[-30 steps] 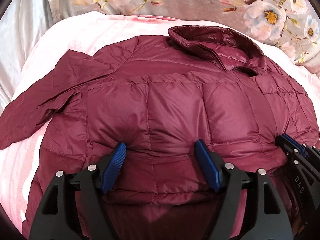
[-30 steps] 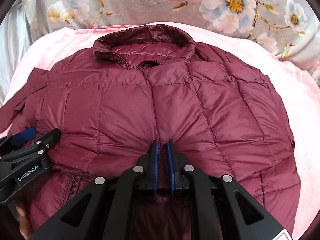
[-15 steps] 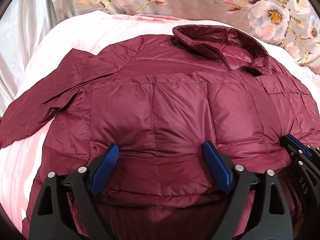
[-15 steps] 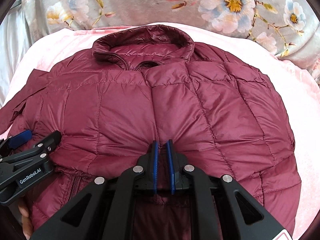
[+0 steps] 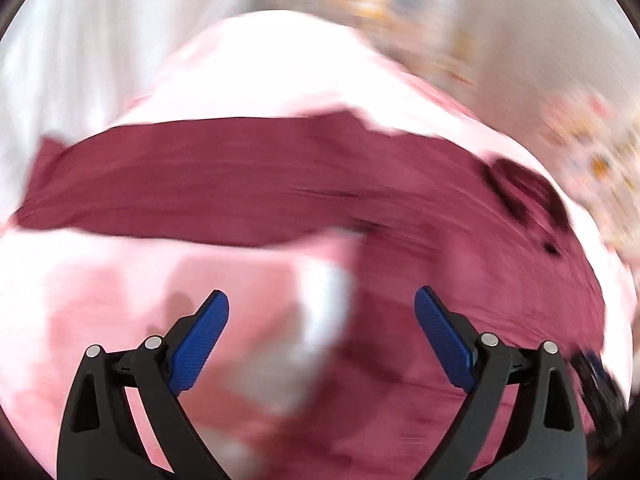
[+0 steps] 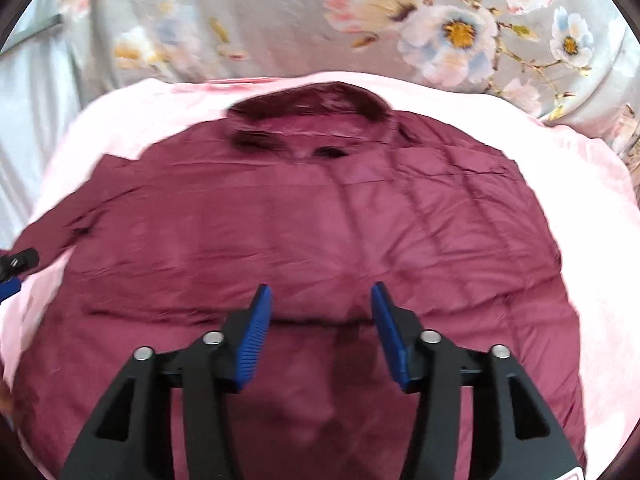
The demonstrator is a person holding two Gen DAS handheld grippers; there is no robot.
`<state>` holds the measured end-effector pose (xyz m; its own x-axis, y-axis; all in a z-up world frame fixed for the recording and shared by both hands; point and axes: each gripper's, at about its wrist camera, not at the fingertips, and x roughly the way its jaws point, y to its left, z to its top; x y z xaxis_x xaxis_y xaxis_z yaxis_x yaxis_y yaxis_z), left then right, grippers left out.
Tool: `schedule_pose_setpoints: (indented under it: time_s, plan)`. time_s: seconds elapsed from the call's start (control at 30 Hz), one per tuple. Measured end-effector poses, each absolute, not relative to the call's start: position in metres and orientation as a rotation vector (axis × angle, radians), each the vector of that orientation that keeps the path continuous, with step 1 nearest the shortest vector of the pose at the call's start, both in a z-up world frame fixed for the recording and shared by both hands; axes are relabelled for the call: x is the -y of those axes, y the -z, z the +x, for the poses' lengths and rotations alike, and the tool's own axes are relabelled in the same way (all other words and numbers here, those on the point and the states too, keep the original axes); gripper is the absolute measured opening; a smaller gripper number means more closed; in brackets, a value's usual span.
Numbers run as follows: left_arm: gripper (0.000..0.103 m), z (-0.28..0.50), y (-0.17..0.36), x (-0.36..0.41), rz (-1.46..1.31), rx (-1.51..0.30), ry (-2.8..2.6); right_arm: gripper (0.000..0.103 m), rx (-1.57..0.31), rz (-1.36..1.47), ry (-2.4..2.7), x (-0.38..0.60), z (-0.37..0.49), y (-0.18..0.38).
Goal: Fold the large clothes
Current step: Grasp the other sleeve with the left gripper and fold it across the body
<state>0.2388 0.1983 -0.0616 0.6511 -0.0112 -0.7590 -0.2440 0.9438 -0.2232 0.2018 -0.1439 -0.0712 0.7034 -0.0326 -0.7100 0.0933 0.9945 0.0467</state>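
Observation:
A maroon quilted puffer jacket (image 6: 320, 220) lies spread front up on a pink blanket (image 6: 592, 280), its collar (image 6: 308, 116) at the far side. My right gripper (image 6: 320, 290) hovers over the lower middle of the jacket. Its jaws are opening and no fabric is pinched between the blue pads. The left wrist view is blurred by motion. There my left gripper (image 5: 320, 296) hangs over the pink blanket (image 5: 260, 64) beside the jacket's left edge, jaws opening wide with nothing between them. The jacket's sleeve (image 5: 200, 184) stretches out to the left ahead of it.
Grey floral fabric (image 6: 400, 20) rises behind the blanket, and pale silvery cloth (image 5: 60, 60) lies to the left. The left gripper's tip (image 6: 16, 264) shows at the left edge of the right wrist view, and the right gripper (image 5: 600, 380) at the lower right of the left wrist view.
The right gripper has let go of the pinched hem fold and opened. The left gripper has swung fast to the left, off the jacket's body to the blanket near the sleeve.

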Motion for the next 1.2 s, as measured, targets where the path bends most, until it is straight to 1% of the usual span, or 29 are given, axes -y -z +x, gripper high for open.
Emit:
schedule_pose_setpoints:
  time_s: [0.13, 0.27, 0.33, 0.4, 0.43, 0.47, 0.5, 0.53, 0.6, 0.67, 0.83, 0.97, 1.03, 1.13, 1.2]
  plan:
    - [0.091, 0.233, 0.079, -0.307, -0.501, -0.858, -0.333, 0.055, -0.804, 0.07, 0.032, 0.123, 0.188, 0.078]
    - [0.09, 0.233, 0.088, -0.365, -0.543, -0.824, -0.491, 0.055, -0.863, 0.087, 0.012, 0.113, 0.186, 0.096]
    - [0.083, 0.24, 0.095, -0.379, -0.572, -0.845, -0.493, 0.056, -0.864, 0.084, 0.017, 0.113, 0.186, 0.1]
    - [0.081, 0.246, 0.102, -0.386, -0.62, -0.859, -0.482, 0.059, -0.863, 0.086, 0.022, 0.114, 0.187, 0.102]
    - [0.076, 0.249, 0.101, -0.385, -0.615, -0.84, -0.498, 0.059, -0.864, 0.089, 0.023, 0.114, 0.187, 0.104]
    - [0.07, 0.254, 0.099, -0.383, -0.595, -0.833, -0.506, 0.06, -0.863, 0.094, 0.024, 0.115, 0.187, 0.105]
    - [0.055, 0.258, 0.098, -0.381, -0.575, -0.836, -0.509, 0.06, -0.862, 0.097, 0.025, 0.116, 0.187, 0.105]
    - [0.036, 0.263, 0.097, -0.378, -0.556, -0.839, -0.514, 0.06, -0.86, 0.1, 0.025, 0.116, 0.187, 0.105]
    - [0.011, 0.272, 0.092, -0.375, -0.553, -0.842, -0.488, 0.06, -0.857, 0.102, 0.025, 0.115, 0.186, 0.106]
    - [0.007, 0.274, 0.083, -0.372, -0.539, -0.825, -0.466, 0.061, -0.854, 0.107, 0.024, 0.116, 0.185, 0.106]
    - [0.005, 0.278, 0.021, -0.306, -0.374, -0.71, -0.351, 0.061, -0.846, 0.134, 0.015, 0.12, 0.184, 0.106]
    - [0.004, 0.28, -0.03, -0.221, -0.251, -0.638, -0.175, 0.061, -0.822, 0.189, 0.019, 0.131, 0.179, 0.1]
    - [0.004, 0.28, -0.051, -0.159, -0.174, -0.617, -0.05, 0.061, -0.811, 0.202, 0.038, 0.141, 0.173, 0.093]
    - [0.004, 0.273, -0.063, -0.074, -0.085, -0.616, 0.126, 0.061, -0.784, 0.206, 0.096, 0.162, 0.163, 0.083]
    - [0.005, 0.266, -0.061, -0.012, -0.044, -0.64, 0.25, 0.061, -0.765, 0.219, 0.146, 0.186, 0.153, 0.076]
